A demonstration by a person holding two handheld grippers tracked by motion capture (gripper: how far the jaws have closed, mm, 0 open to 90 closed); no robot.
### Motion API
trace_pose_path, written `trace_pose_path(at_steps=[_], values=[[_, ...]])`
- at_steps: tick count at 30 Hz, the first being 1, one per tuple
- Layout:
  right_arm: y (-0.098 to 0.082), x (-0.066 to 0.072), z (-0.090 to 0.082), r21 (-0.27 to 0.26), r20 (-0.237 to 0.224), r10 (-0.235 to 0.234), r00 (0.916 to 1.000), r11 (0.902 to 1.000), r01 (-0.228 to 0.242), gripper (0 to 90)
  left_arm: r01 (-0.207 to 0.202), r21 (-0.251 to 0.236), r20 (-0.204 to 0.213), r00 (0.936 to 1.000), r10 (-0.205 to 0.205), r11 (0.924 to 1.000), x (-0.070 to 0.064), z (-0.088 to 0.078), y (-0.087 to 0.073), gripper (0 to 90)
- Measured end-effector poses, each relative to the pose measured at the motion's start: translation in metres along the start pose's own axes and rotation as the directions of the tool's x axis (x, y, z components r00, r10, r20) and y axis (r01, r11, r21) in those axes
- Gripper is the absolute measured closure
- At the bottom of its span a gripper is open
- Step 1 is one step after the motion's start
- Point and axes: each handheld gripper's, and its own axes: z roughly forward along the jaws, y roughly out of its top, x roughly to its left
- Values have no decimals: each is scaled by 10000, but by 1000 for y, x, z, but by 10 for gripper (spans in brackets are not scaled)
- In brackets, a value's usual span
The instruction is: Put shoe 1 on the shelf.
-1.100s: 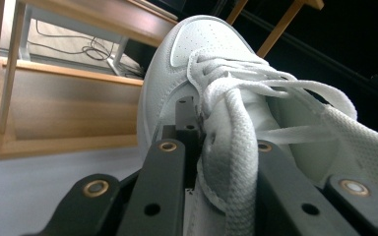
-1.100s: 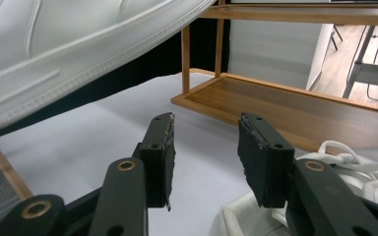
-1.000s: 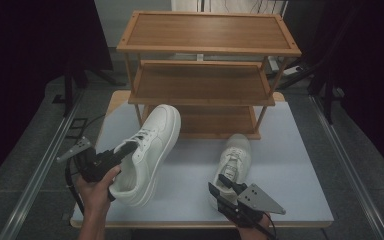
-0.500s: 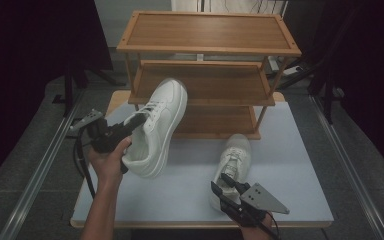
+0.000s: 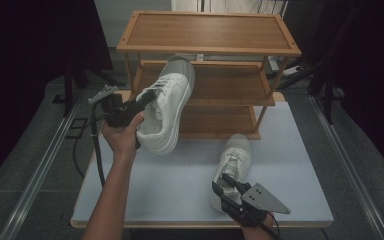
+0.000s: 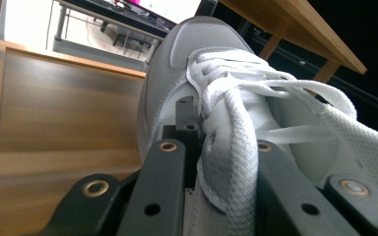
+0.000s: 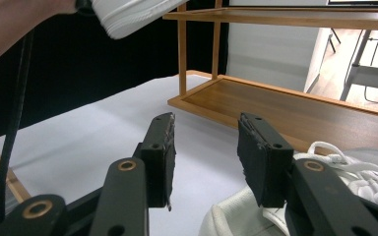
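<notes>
White sneaker w/ tongue betw. left hand-held gripper jaws, airborne.

My left gripper holds a white sneaker in the air, jaws clamped on its opening, toe tilted toward the wooden rack's middle shelf. My right gripper rests over a second sneaker near the desk's front edge.
</notes>
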Motion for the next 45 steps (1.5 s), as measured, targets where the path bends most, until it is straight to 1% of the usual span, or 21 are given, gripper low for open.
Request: trace_pose_path(at_steps=[2,3,8,9,10,11,13,14,15,16,18,19,21,22,27,30,33,35,37,42,45], values=[[0,0,0,-6,-4,-1,10000,10000,1,576,5,-15,-61,10000,-5,10000,0,2,2,835],[1,0,-1,-24,18,-1,10000,10000,1,576,39,-24,-127,9999,-39,10000,-1,7,5,835],[1,0,-1,-51,20,-7,10000,10000,7,577,161,-49,-186,9997,-162,9999,-2,17,10,834],[1,0,-1,-39,4,30,10000,10000,-30,577,219,-62,-197,9996,-221,9997,-2,19,11,834],[1,0,0,-52,-156,193,9997,9998,-194,577,285,-69,-211,9994,-287,9996,-2,23,13,835],[1,0,0,-52,-156,193,9997,9998,-194,577,302,-51,-239,9993,-303,9995,-2,25,13,835],[2,2,-1,-81,-114,17,9999,10000,-18,578,346,-11,-452,9984,-347,9994,-1,33,15,834],[2,2,-1,-81,-114,17,9999,10000,-18,578,346,-11,-452,9984,-347,9994,-1,33,15,833],[3,4,-2,-121,-65,-116,9999,9999,115,577,562,-45,-478,9973,-564,9984,1,38,16,832],[3,4,-2,-138,-74,-111,9999,9998,110,577,562,-45,-478,9973,-564,9984,1,38,16,832],[3,4,-2,-134,-43,-129,9999,9998,129,577,842,-87,-513,9951,-845,9964,5,44,17,832],[3,4,-2,-134,-43,-129,9999,9998,129,577,842,-87,-513,9951,-845,9964,5,44,17,832],[2,4,-2,-129,26,-155,9999,9998,155,577,880,-175,-725,9934,-891,9960,6,50,20,832],[2,4,-2,-131,23,-156,9999,9998,157,577,880,-175,-725,9934,-891,9960,6,50,20,832],[2,4,-1,-90,-43,-153,9999,9998,153,577,876,-237,-1091,9900,-897,9959,7,61,24,831],[2,4,-1,-115,-46,-136,9999,9998,135,576,885,-217,-1175,9889,-904,9958,6,66,25,831],[2,5,-2,-152,-47,-108,9999,9998,107,576,1089,-84,-1335,9850,-1090,9940,7,77,26,831],[3,5,-2,-149,-63,-130,9999,9998,129,576,1146,-61,-1359,9841,-1143,9934,7,80,27,829],[3,6,-2,-160,-106,-155,9998,9998,153,576,1093,-70,-1564,9817,-1090,9940,5,87,27,826],[4,4,-4,-221,-85,-127,9999,9997,126,576,1271,-186,-1646,9780,-1285,9917,5,96,28,824],[4,5,-4,-220,-80,-149,9999,9996,148,576,1259,-152,-1701,9772,-1267,9919,5,100,31,822]])
